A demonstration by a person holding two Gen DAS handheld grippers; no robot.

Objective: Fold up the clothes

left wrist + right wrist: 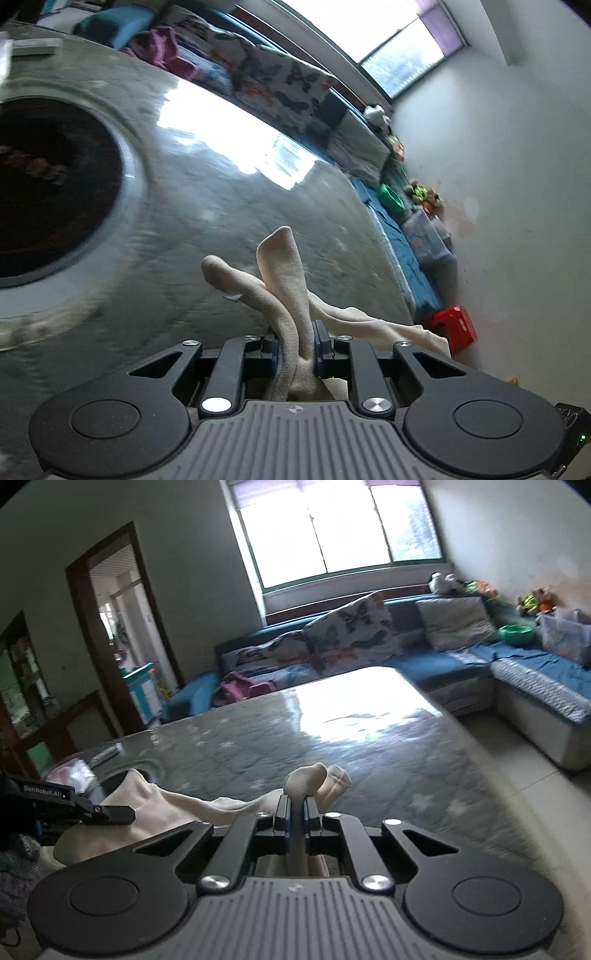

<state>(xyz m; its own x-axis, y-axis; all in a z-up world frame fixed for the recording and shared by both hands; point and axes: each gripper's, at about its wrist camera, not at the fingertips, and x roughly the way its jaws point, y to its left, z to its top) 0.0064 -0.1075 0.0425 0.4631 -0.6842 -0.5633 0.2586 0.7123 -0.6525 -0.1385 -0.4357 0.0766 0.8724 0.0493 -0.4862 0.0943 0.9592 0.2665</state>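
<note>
A cream sock-like garment (284, 280) is pinched in my left gripper (295, 341), which is shut on it; two limp ends stick up past the fingers and more cloth trails right. The same cream garment (314, 779) is clamped in my right gripper (295, 810), shut on a thin fold with rounded ends poking out beyond the fingertips. It stretches left toward the left gripper (110, 812), seen from the side at the left edge. Both hover over the glossy grey table (369, 738).
A dark round hole (48, 184) is set in the table at the left. A blue corner sofa (461, 664) with butterfly-print cushions (354, 631), a green bowl (515, 633) and toys runs along the window wall. A red stool (456, 325) stands on the floor.
</note>
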